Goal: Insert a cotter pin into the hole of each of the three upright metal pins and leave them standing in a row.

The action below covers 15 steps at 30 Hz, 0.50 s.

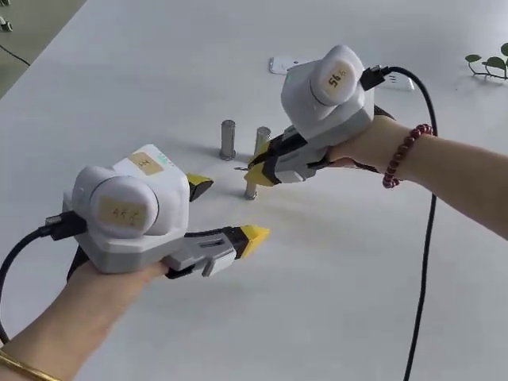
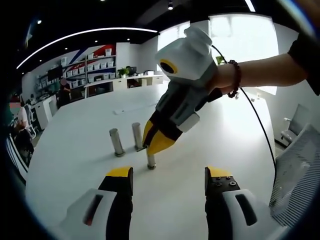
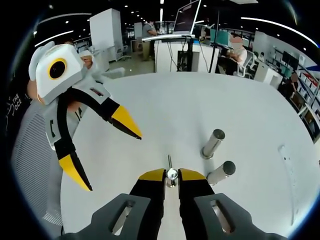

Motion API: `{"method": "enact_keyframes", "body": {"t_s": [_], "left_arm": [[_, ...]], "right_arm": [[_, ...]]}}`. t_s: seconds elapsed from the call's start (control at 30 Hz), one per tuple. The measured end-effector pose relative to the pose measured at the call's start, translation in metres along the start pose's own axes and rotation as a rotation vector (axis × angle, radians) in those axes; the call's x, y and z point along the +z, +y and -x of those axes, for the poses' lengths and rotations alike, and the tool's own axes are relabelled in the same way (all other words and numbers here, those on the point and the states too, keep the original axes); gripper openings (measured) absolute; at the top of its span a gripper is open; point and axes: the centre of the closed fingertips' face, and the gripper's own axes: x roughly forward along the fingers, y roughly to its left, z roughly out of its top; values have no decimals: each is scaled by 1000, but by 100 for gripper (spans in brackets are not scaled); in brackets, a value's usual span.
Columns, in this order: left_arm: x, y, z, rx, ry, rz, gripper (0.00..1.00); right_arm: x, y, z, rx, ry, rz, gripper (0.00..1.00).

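Observation:
Three upright metal pins stand on the white table (image 1: 333, 286). Two stand side by side at the back, the left pin (image 1: 228, 139) (image 2: 116, 142) (image 3: 213, 142) and the right pin (image 1: 262, 138) (image 2: 137, 136) (image 3: 222, 172). The third pin (image 1: 251, 190) (image 2: 151, 160) is nearer me, just under my right gripper (image 1: 255, 173) (image 2: 159, 144) (image 3: 172, 176). That gripper is shut on a thin cotter pin (image 1: 240, 168) (image 3: 170, 162), whose tip pokes out leftward at the third pin's top. My left gripper (image 1: 228, 210) (image 2: 169, 175) (image 3: 105, 155) hovers open and empty in front of the pins.
A white flat device (image 1: 282, 63) lies at the back of the table. The right gripper's black cable (image 1: 429, 198) trails down the right side. A small plant (image 1: 492, 65) sits far right. Shelves, desks and people show beyond the table in the gripper views.

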Motion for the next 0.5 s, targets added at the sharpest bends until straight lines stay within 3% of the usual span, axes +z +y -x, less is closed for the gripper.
{"method": "enact_keyframes", "body": {"t_s": [0.33, 0.5], "left_arm": [[-5, -2, -2, -12, 15, -4, 57], [-5, -1, -1, -9, 16, -2, 57]], "right_arm": [[-5, 1, -4, -6, 24, 13, 6], [-6, 0, 0, -6, 9, -5, 13]]}}
